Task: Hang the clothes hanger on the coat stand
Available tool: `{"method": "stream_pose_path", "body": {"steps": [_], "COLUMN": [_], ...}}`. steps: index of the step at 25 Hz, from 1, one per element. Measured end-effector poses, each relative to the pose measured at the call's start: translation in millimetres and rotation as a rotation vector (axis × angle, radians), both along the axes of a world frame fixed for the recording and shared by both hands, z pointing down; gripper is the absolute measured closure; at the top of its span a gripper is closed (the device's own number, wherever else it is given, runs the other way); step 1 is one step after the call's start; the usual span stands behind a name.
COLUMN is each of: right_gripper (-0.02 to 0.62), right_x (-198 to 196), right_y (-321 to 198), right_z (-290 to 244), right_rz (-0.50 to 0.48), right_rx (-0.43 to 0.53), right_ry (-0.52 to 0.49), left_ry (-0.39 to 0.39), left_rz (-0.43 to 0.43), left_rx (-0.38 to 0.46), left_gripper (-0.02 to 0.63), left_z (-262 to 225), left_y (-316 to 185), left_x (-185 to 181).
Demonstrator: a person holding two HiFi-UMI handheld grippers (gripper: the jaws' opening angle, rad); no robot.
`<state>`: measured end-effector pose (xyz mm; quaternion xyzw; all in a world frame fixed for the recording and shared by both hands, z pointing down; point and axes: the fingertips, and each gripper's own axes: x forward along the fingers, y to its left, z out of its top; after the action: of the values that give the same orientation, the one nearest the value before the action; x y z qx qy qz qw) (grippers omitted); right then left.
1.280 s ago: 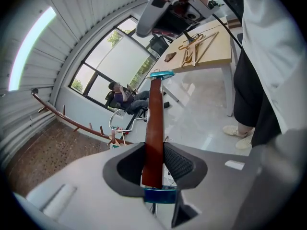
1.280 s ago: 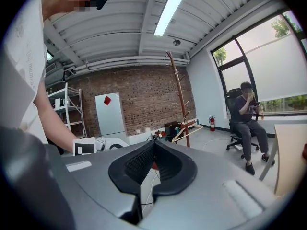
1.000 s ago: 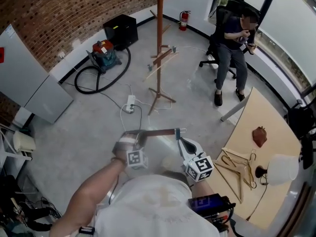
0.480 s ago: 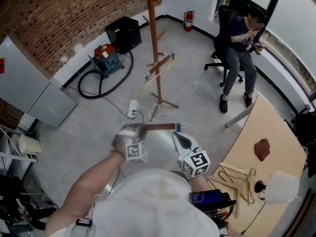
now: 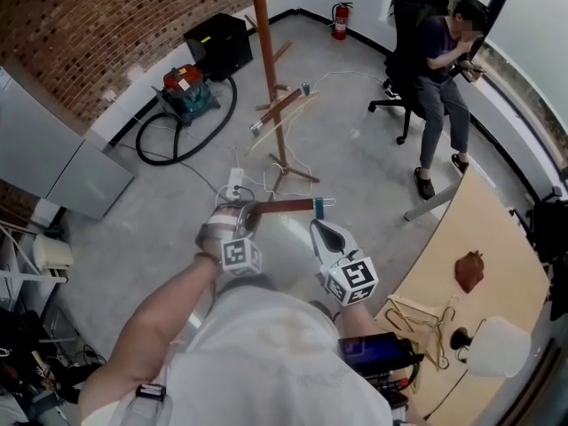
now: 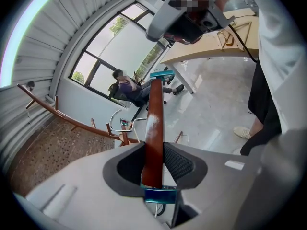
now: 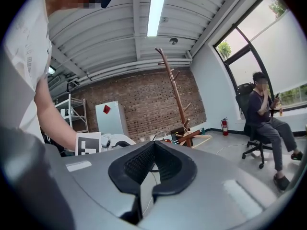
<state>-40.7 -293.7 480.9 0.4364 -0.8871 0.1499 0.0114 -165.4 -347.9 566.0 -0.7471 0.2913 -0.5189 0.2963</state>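
1. The clothes hanger (image 5: 288, 208) is in hand but not yet hung. It lies level in mid-frame of the head view, above the floor. The left gripper (image 5: 248, 216) has its fingers clamped on one end of the dark bar.
2. The right gripper (image 5: 319, 229) sits just beside the bar's clip end. Its fingers are together, with nothing seen between them.
3. The coat stand (image 5: 264, 43) rises at the upper middle of the head view, well apart from the hanger. By my reading, what is left is the walk to it and the placing on a peg. I cannot make out the hanger's hook.
4. Only the head view shows the floor between the hanger and the stand. It also shows bars already hanging low on the stand and spare hangers (image 5: 426, 313) on the surface (image 5: 497, 238) at lower right.
5. The left gripper view alone shows the grip closely. The bar runs up between the fingers to a teal clip (image 6: 160, 74).
6. The right gripper view alone shows the stand's upper pegs, against the brick wall.
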Motion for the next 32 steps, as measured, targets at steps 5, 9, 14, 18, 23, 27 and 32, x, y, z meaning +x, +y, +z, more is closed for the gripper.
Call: {"method": "stream_pose_path", "body": {"steps": [5,9,14,18,23,27,32], "right_gripper": [0.582,0.582,0.582,0.582,0.582,0.581,0.581], "right_x": [-4,-3,-12,-28,-40,-49,-53], "right_y": [-27,-49,-83,-108,-139,-158,-171], "right_z": [-1,1,7,5,3,1,6], "right_rz": [0.002,0.016,0.027,0.023,0.045,0.074,0.078], "right_rx": [-0.004,-0.028,-0.051,-0.044,-0.042,-0.039,-0.056], "right_ry": [-0.010,-0.012,0.020,0.041,0.057,0.061,0.068], "left_ry": [0.015,0.035,0.062,0.068,0.070,0.077,0.091], "left_rz": [-0.018,-0.022,-0.018,0.003,0.035,0.047,0.026], "left_rx": [0.001,-0.011,-0.026,-0.021,-0.009,-0.007,-0.012], "left_gripper": [0.483,0.483,0.483,0.483,0.483,0.483,0.483], "left_z": [6,10,17,19,16,12,8], "left_y": [-26,-54,-90,-116,-153,-181,-209], "left_x": [-9,-10,-16,-22,-26,-28,-25]}}
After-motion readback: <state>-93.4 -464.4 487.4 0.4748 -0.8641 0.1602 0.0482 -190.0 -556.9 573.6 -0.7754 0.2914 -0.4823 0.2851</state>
